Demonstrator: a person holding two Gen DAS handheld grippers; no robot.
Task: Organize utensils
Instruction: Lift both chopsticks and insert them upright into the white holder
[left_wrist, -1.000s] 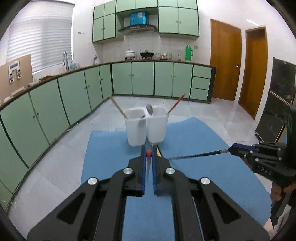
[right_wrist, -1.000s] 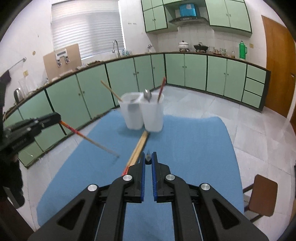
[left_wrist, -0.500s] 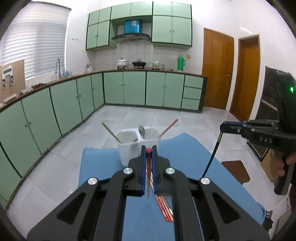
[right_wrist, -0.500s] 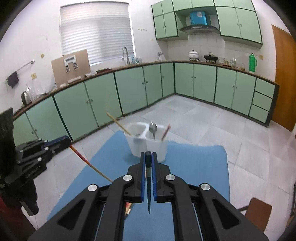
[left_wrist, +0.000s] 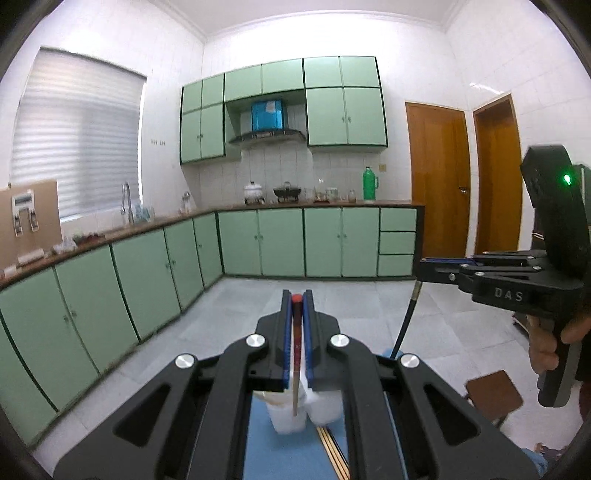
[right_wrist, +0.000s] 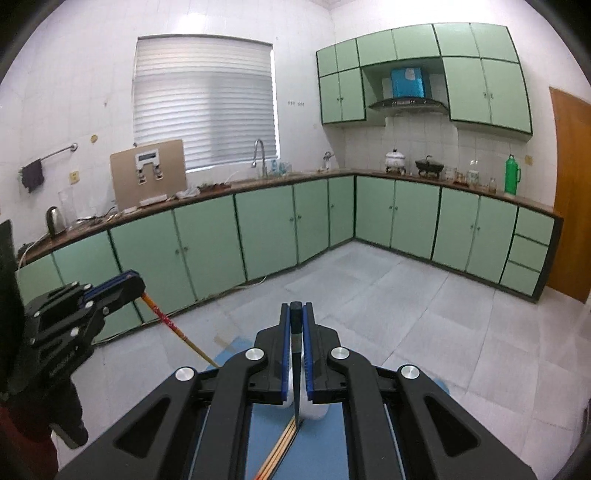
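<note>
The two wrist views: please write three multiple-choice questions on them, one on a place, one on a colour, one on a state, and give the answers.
1. Where does the white holder stand?
A. on the blue mat
B. on the counter
C. on the brown stool

2. What colour is the top end of the chopstick in the left hand-held gripper?
A. green
B. red
C. white

3. In what state is the right hand-held gripper?
A. wide open and empty
B. shut on a dark chopstick
C. shut on a spoon

Answers:
1. A: the white holder stands on the blue mat, below the fingers.
2. B: the chopstick clamped in the left hand-held gripper ends in a red tip.
3. B: the right hand-held gripper pinches a dark chopstick that hangs down toward the loose chopsticks on the mat.
</note>
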